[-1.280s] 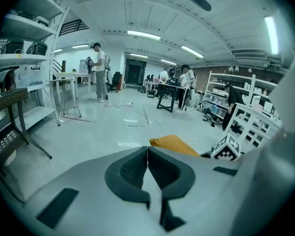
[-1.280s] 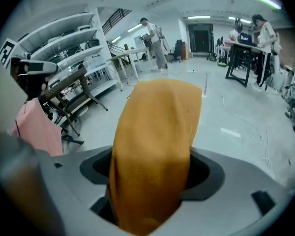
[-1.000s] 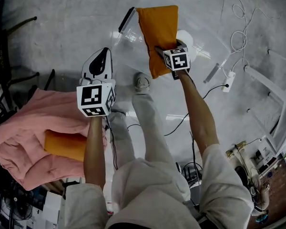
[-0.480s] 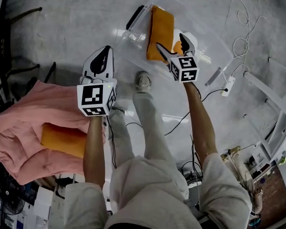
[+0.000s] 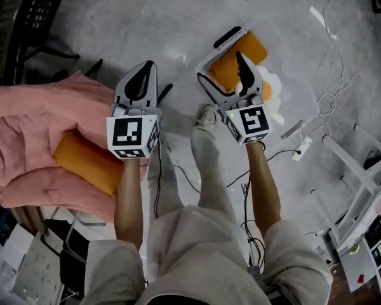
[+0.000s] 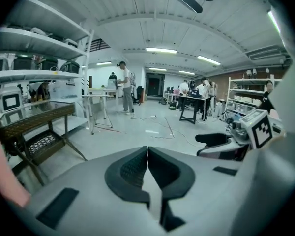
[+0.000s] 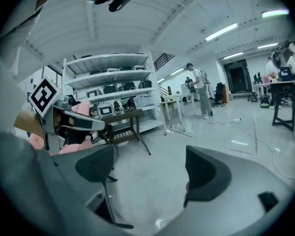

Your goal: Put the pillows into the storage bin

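- Right gripper [image 5: 220,67]: jaws have just been opening, wide and empty; one pillow [image 5: 246,47] lies in the bin [image 5: 209,56] beyond it.
- Left gripper [image 5: 147,66]: closed, empty. I'd open it wide before grabbing the other pillow [image 5: 89,161] beside it.

Two orange pillows, one in the bin and one outside it; head view.

First pillow [image 5: 249,46]: plain orange, flat and rectangular. It lies inside the storage bin [image 5: 216,46], tilted across it, and fills most of the interior that shows; its near part is hidden. The storage bin is clear plastic with a pale rim and a black handle on its far-left edge. It sits on the floor, far and right of centre, set at a diagonal, with no lid on it. Second pillow [image 5: 89,164]: same orange and shape, lying flat on a pink quilt [image 5: 32,126] at near left, long axis running diagonally, right end hidden. It is well apart from the storage bin.
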`<control>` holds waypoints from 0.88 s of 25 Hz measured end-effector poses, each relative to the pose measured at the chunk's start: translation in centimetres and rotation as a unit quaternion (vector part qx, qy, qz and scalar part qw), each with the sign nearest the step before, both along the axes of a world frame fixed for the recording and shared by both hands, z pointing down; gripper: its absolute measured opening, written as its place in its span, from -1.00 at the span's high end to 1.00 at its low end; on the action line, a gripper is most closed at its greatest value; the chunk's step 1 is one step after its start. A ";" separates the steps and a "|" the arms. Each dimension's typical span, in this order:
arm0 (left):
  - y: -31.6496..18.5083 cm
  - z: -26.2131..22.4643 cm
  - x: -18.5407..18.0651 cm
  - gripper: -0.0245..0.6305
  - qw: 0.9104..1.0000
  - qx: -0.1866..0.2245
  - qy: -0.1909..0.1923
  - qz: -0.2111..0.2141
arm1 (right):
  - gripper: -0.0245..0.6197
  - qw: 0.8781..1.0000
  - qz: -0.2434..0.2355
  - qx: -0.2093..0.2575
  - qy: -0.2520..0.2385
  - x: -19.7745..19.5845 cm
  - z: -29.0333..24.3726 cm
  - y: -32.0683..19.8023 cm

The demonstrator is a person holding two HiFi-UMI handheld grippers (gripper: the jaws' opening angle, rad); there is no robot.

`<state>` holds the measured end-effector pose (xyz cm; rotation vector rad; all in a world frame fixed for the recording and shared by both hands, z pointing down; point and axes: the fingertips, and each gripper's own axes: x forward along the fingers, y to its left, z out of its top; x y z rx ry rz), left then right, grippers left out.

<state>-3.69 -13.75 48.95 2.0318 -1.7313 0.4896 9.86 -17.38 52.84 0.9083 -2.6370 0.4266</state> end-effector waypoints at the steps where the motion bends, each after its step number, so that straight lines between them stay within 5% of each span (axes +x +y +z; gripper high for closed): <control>1: 0.9 -0.9 -1.6 0.89 1.000 0.006 0.006 -0.018 | -0.49 1.000 -0.016 0.005 -0.007 -2.1 -1.2 0.9; 5: 5.1 -4.3 -8.3 0.89 0.996 0.037 0.036 -0.078 | -0.49 0.997 -0.074 0.020 -0.027 -10.7 -5.1 5.4; 13: 17.1 -6.7 -20.9 0.89 0.978 0.055 0.010 -0.199 | -0.49 0.977 -0.206 0.030 -0.052 -25.5 -9.0 15.7; 22: 34.0 -7.3 -33.5 0.89 0.942 0.047 -0.009 -0.333 | -0.49 0.938 -0.340 0.001 -0.063 -39.5 -9.0 30.7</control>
